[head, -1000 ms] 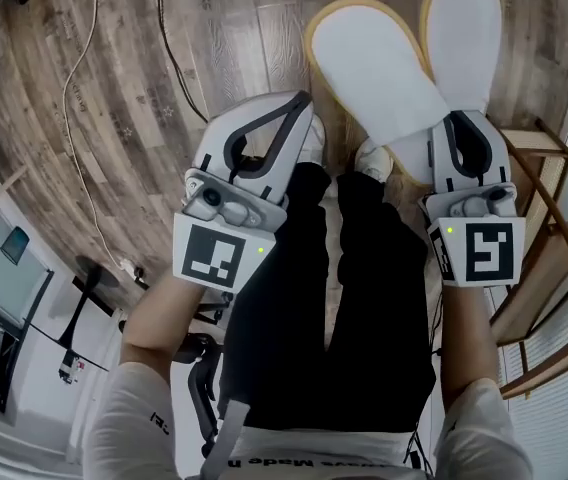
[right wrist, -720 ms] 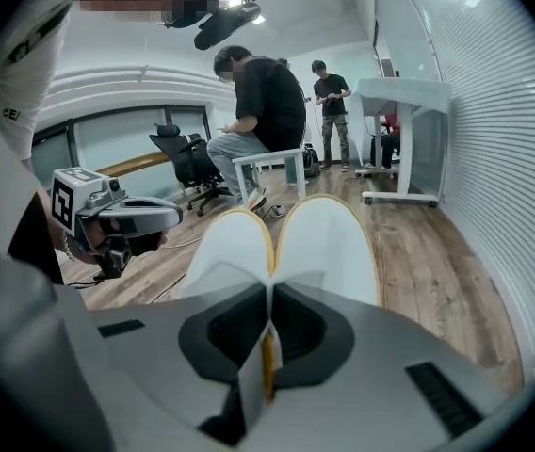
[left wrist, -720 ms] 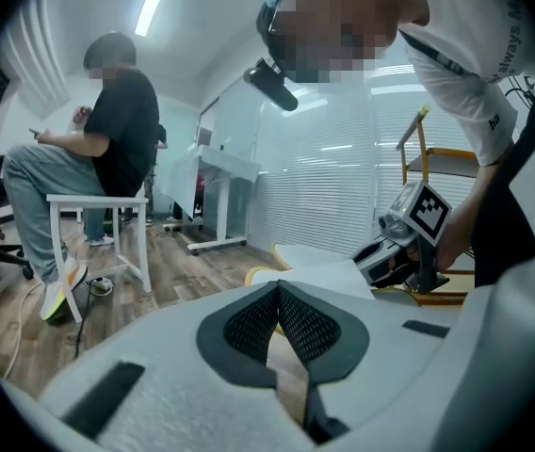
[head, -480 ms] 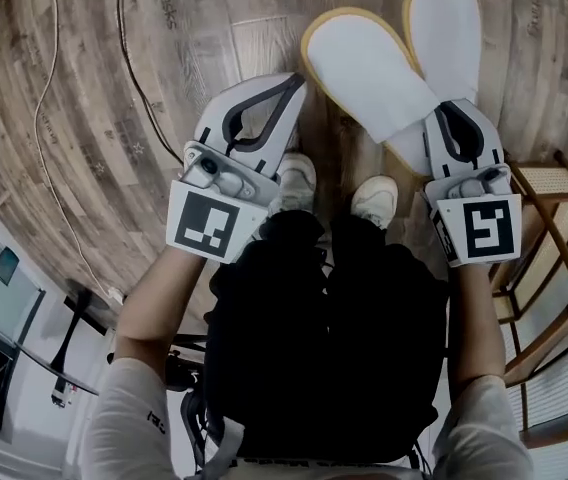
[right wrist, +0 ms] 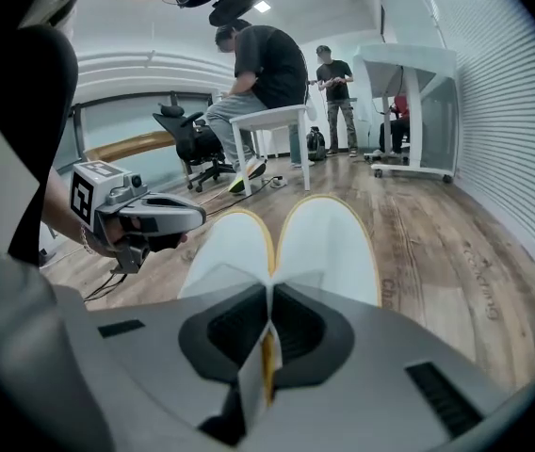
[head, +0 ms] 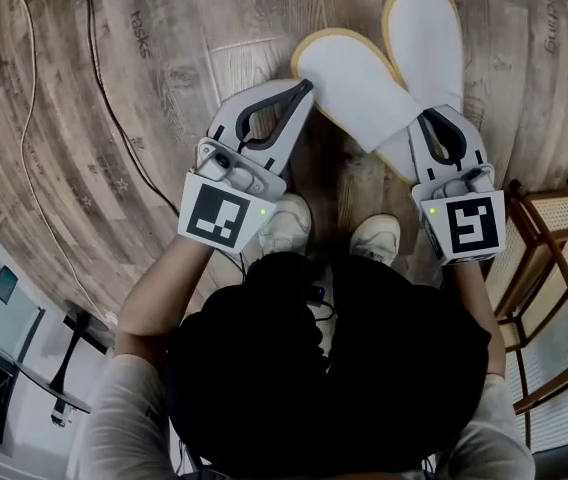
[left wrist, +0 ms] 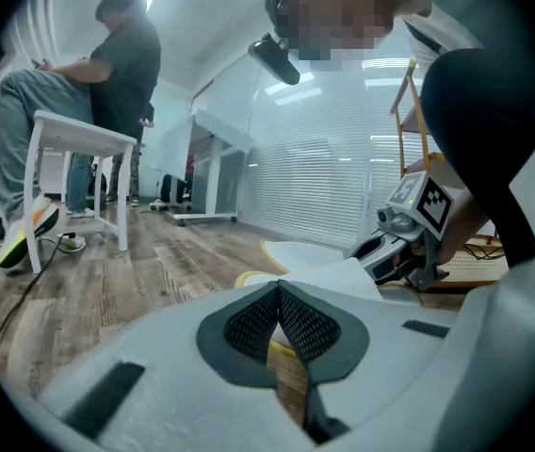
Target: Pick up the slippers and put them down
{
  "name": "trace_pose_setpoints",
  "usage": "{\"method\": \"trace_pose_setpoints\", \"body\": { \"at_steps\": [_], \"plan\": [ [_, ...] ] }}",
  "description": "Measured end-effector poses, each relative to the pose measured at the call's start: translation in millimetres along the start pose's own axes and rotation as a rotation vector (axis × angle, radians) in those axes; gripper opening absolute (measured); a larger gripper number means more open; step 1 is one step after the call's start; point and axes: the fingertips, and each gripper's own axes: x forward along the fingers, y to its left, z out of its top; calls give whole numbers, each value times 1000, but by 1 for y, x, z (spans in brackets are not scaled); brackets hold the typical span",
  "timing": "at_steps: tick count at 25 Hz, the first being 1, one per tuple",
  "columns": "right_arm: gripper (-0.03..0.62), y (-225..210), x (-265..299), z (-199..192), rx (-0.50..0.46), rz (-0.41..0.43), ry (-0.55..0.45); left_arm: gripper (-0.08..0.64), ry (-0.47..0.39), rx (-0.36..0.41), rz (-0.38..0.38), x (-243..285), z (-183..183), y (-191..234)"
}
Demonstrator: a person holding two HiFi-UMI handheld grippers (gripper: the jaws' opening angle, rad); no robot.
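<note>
Two white slippers with yellow rims fan out over the wooden floor, the left slipper overlapping the right slipper. My right gripper is shut on their heel ends, with white fabric and a yellow edge pinched between the pads. My left gripper is shut with nothing in it, its tip just beside the left slipper's near edge. Whether the toes touch the floor I cannot tell. In the left gripper view the right gripper appears beyond the slippers.
The person's two white shoes stand just behind the grippers. Black and white cables run across the floor at left. A wooden rack stands at right. A white table with a seated person is farther off.
Both grippers have sunk toward the floor, and the slippers came down with the right one. The person has crouched, so the shoes now show behind the grippers.
</note>
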Motion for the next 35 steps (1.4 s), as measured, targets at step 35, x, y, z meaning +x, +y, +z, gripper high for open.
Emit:
{"method": "trace_pose_setpoints", "body": {
  "at_steps": [35],
  "plan": [
    [25, -17, 70, -96, 48, -12, 184, 11, 150, -5, -6, 39, -105, -3]
  ]
}}
